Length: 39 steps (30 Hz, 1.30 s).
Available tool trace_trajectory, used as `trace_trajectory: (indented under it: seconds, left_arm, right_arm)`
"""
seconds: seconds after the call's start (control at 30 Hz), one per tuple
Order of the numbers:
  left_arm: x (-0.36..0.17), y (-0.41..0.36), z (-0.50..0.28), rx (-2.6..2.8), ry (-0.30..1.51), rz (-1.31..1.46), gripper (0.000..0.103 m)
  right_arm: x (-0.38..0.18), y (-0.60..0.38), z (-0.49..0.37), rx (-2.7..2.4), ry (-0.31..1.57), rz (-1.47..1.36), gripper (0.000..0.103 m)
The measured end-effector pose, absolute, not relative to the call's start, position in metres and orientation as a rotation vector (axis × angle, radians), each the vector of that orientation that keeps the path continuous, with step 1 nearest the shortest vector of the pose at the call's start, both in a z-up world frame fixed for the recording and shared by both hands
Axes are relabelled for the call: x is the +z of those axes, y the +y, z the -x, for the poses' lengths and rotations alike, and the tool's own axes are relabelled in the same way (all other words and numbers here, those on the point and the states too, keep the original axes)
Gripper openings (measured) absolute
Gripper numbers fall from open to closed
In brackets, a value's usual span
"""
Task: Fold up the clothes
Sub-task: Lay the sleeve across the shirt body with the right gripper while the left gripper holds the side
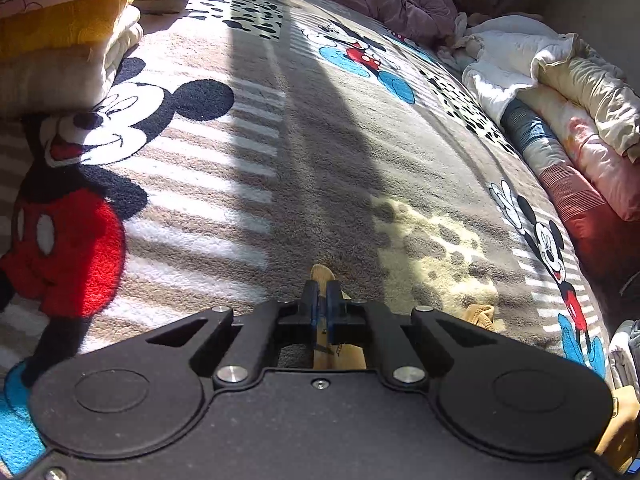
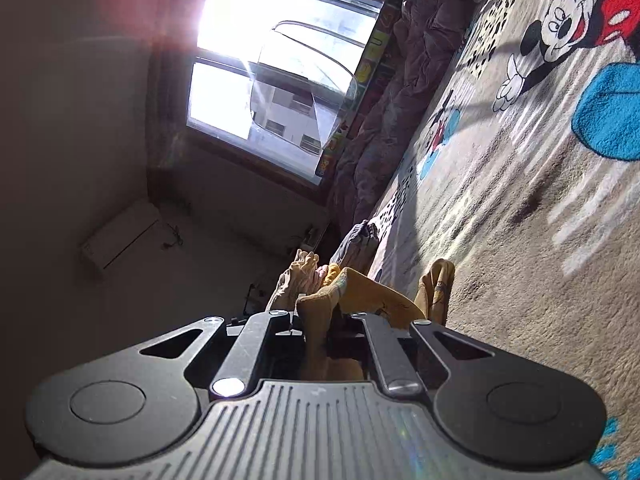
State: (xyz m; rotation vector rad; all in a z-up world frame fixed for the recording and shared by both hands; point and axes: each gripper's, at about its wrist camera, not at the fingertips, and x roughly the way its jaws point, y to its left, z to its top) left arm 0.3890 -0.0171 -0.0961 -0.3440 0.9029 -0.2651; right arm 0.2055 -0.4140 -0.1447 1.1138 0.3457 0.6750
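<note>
Sunlight stripes a bed covered by a cartoon-mouse blanket (image 1: 248, 184), grey and tan with red and blue patches, and that is where the action sits. Left claw (image 1: 321, 300) is down low over the blanket, its blue-tipped fingers (image 1: 310, 300) pinched tight on a fold of a mustard-yellow garment (image 1: 340, 354), which trails back under the claw and peeks out again to the right. Over on the other camera, tilted hard sideways, the right claw (image 2: 320, 320) is clenched on the same yellow garment (image 2: 372, 296), cloth bunching up between its arms and draping toward the blanket (image 2: 540, 240). Folded clothes (image 1: 60, 36) are stacked at the far left, crumpled quilts (image 1: 560, 92) line the right edge, and a bright window (image 2: 276, 80) glares behind the right claw.
</note>
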Motion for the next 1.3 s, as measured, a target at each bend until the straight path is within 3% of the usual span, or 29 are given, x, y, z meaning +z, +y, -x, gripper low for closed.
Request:
trace_trajectory:
  seconds: [0.17,0.33,0.57,0.73,1.13,1.23,1.27,1.3]
  left_arm:
    - [-0.085,-0.006,-0.379,-0.265,0.833,0.324,0.009]
    - [-0.069,-0.009,-0.338,-0.286,0.752,0.264,0.009]
    - [-0.095,-0.050,-0.325,-0.308,0.823,0.032,0.011]
    - [-0.063,-0.038,-0.276,-0.305,0.711,0.069,0.011]
    - [-0.098,-0.093,-0.176,-0.317,0.767,-0.287,0.015]
    - [-0.101,-0.089,-0.177,-0.301,0.769,-0.256,0.015]
    - [-0.101,-0.087,-0.177,-0.296,0.767,-0.241,0.012]
    - [-0.099,-0.083,-0.176,-0.298,0.764,-0.208,0.001]
  right_arm:
    - [-0.146,-0.414,-0.207,0.670,0.346,-1.113,0.010]
    - [-0.146,-0.415,-0.207,0.666,0.344,-1.114,0.010]
    - [-0.143,-0.417,-0.203,0.665,0.308,-1.110,0.010]
    - [-0.148,-0.416,-0.206,0.613,0.368,-1.099,0.010]
    - [-0.145,-0.407,-0.204,0.621,0.391,-1.055,0.010]
    - [-0.146,-0.406,-0.204,0.617,0.394,-1.061,0.010]
    - [-0.146,-0.406,-0.205,0.616,0.396,-1.060,0.010]
    - [-0.146,-0.405,-0.205,0.615,0.396,-1.062,0.010]
